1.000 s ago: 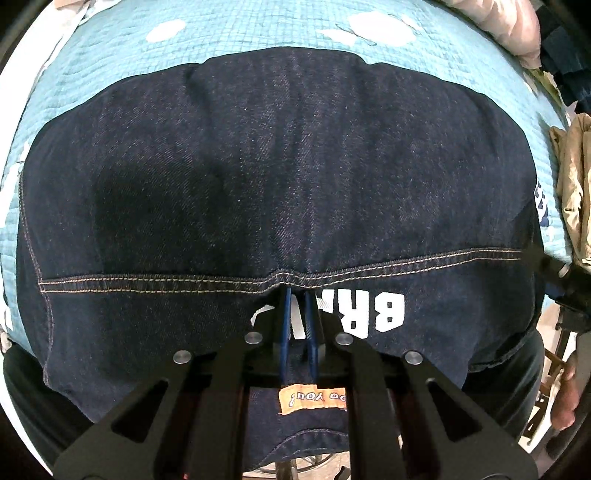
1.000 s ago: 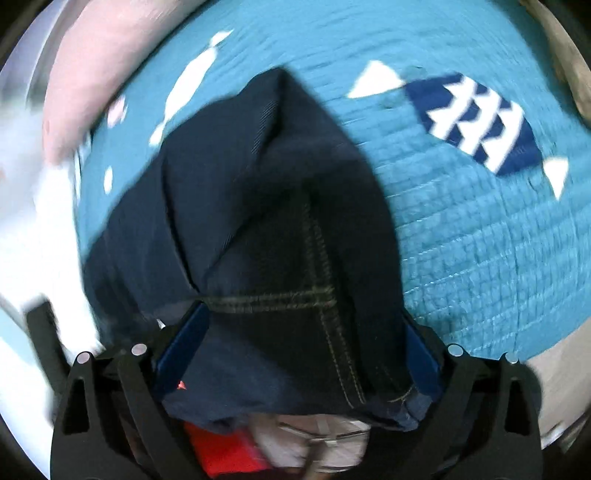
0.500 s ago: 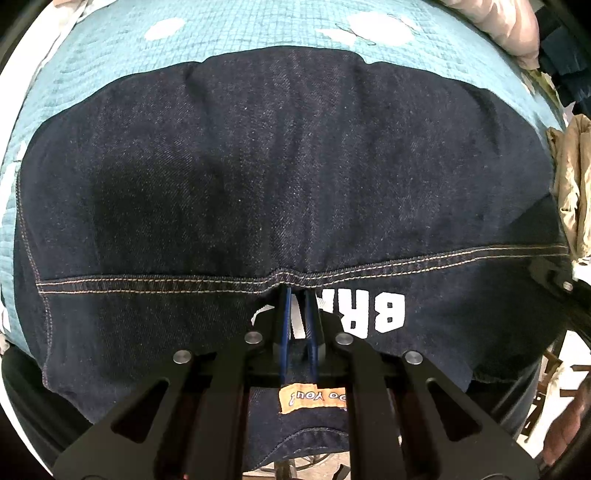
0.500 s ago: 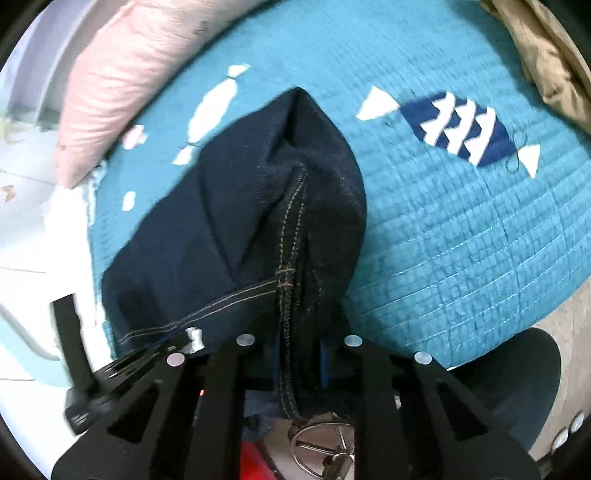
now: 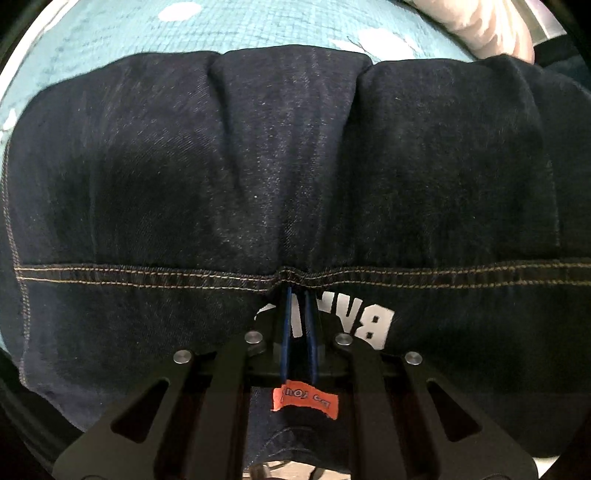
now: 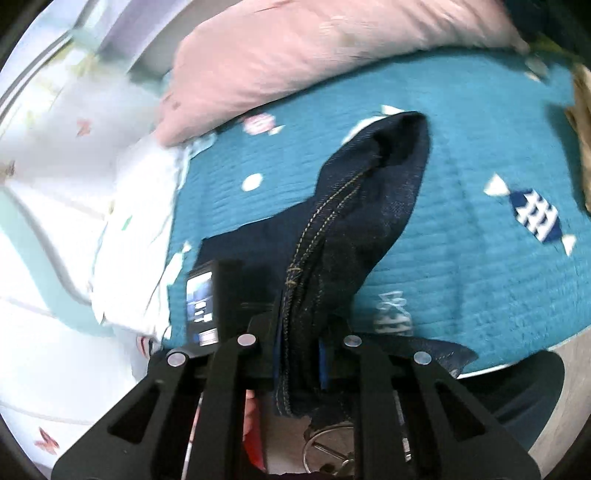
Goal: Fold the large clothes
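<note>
A dark denim garment (image 5: 295,166) with tan stitching fills the left wrist view, spread over a teal quilt (image 5: 129,33). My left gripper (image 5: 297,291) is shut on the garment's stitched hem, with white lettering and an orange label (image 5: 304,400) showing beneath. In the right wrist view my right gripper (image 6: 299,332) is shut on a bunched seam of the same denim garment (image 6: 354,206), which rises from the jaws and drapes onto the quilt (image 6: 480,277).
A pink pillow (image 6: 314,55) lies at the back of the bed. White patterned bedding (image 6: 136,221) is at the left. A tan cloth (image 6: 581,129) sits at the right edge. The left gripper's camera body (image 6: 207,299) shows beside the denim.
The right gripper closed on the seam and lifted it, swinging left so the pillow comes into view. In the left view the denim has bunched into folds and drawn closer.
</note>
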### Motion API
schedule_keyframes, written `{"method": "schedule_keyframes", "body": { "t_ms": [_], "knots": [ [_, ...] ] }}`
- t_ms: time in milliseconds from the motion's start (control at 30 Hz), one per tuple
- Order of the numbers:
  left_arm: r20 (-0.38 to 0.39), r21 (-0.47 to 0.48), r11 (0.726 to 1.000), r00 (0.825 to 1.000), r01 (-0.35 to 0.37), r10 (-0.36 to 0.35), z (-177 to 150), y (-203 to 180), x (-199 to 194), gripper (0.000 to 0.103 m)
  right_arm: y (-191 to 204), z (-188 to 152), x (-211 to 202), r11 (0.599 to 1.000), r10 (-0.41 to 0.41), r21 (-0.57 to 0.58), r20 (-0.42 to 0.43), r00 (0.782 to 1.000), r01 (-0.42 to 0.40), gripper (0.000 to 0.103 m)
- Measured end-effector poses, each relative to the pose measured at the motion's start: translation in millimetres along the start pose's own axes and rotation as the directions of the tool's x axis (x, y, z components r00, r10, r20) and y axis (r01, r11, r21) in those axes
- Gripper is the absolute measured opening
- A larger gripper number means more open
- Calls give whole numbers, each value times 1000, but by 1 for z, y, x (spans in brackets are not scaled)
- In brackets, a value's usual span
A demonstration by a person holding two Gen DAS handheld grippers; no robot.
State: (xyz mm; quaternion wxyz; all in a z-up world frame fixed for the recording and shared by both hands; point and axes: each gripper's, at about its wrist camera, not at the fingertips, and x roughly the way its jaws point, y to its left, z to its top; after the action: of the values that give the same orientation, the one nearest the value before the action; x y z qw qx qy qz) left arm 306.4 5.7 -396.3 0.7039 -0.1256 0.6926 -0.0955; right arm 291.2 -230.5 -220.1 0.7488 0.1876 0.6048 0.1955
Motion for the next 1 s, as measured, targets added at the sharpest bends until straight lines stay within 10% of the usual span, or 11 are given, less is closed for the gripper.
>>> {"method": "schedule_keyframes", "body": {
  "t_ms": [400,700,1000],
  "knots": [
    [-17,15,990,990,138,-137,-3,44,-31,9,98,-1,35,979,-41,-202,-79,996,24,13],
    [97,47,999,995,17,-22,-35,115,-112,10,171,-12,78,943,-77,-331,-168,983,18,13],
    [114,-180,983,992,-38,59,-79,224,-140,10,234,-33,192,900,-160,-435,-322,933,4,14]
  ]
}}
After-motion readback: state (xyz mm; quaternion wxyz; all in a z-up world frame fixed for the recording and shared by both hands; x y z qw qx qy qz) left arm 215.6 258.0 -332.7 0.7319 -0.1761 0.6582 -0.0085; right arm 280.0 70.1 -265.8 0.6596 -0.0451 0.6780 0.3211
